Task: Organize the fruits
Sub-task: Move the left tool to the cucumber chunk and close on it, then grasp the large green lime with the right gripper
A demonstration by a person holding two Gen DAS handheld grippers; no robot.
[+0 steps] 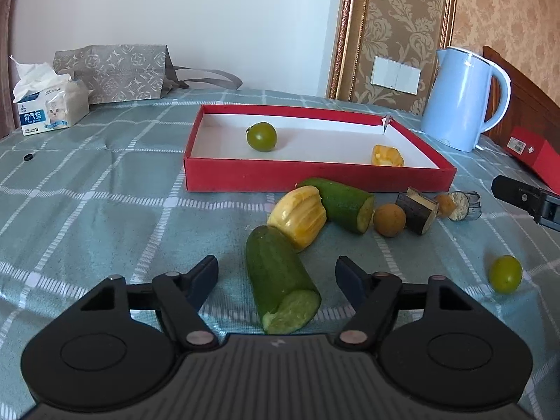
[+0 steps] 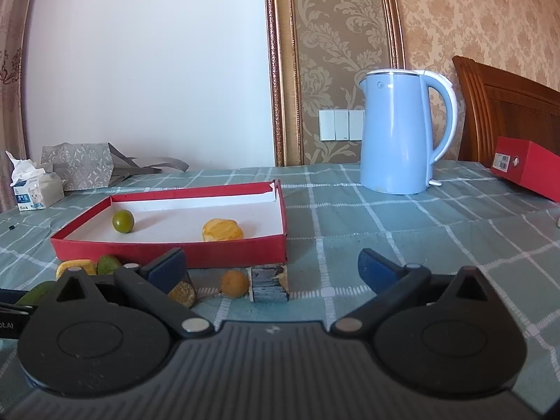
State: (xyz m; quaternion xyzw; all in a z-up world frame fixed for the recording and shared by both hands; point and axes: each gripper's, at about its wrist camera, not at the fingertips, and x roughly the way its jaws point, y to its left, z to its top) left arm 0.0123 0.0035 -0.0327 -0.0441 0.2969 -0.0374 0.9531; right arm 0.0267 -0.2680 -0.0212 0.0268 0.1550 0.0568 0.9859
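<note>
A red tray [image 1: 315, 176] [image 2: 168, 250] holds a green round fruit [image 1: 261, 136] [image 2: 123, 221] and a yellow piece [image 1: 387, 155] [image 2: 222, 230]. In front of it lie a cucumber piece [image 1: 280, 280], a yellow fruit piece [image 1: 298, 217], a second cucumber piece [image 1: 341, 204], a brown round fruit [image 1: 389, 219] [image 2: 233, 282] and an eggplant chunk [image 1: 417, 210] [image 2: 268, 285]. Another green fruit [image 1: 505, 274] lies to the right. My left gripper [image 1: 276, 274] is open around the near cucumber piece. My right gripper [image 2: 273, 267] is open and empty, near the eggplant chunk.
A blue kettle [image 1: 463, 98] [image 2: 402, 133] stands at the back right beside a red box [image 1: 535, 157] [image 2: 528, 168]. A tissue pack [image 1: 49, 105] and a grey bag [image 1: 115, 73] are at the back left. The checked cloth [image 1: 87, 210] covers the table.
</note>
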